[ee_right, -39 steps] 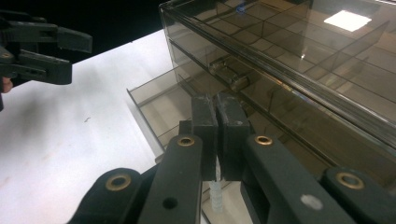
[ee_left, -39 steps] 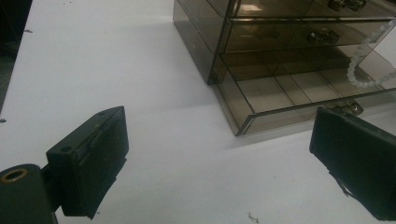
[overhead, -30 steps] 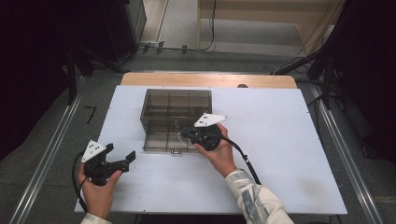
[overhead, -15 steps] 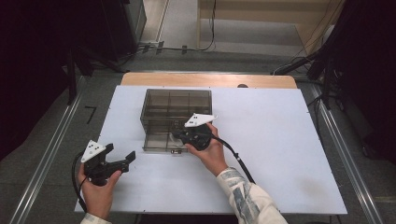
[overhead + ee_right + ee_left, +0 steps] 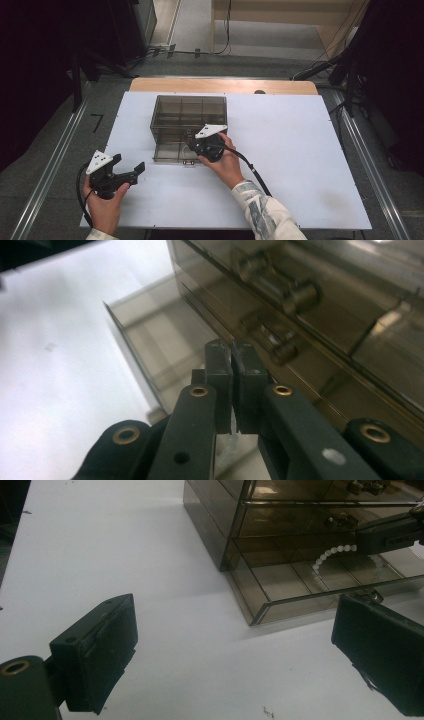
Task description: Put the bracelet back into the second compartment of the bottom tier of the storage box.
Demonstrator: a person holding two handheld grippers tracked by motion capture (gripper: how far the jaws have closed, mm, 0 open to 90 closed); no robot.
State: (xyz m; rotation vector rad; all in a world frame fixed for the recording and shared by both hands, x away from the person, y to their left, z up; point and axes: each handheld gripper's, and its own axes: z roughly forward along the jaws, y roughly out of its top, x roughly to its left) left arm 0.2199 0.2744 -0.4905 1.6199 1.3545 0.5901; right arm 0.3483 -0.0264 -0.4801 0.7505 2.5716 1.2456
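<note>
The smoky drawer cabinet (image 5: 189,125) sits mid-tabletop (image 5: 300,150) with its bottom drawer (image 5: 320,587) pulled out; right tongs (image 5: 233,357) hang over it pinching a bead string (image 5: 327,560), left tongs (image 5: 131,170) idle spread, so depositing looks unfinished.

White table (image 5: 300,150), grey floor (image 5: 45,165) (metal rails), black cables (image 5: 220,47)

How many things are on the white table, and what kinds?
Drawer box: 1
Bead string: 1
Grippers, left and right: 2
Total: 4
</note>
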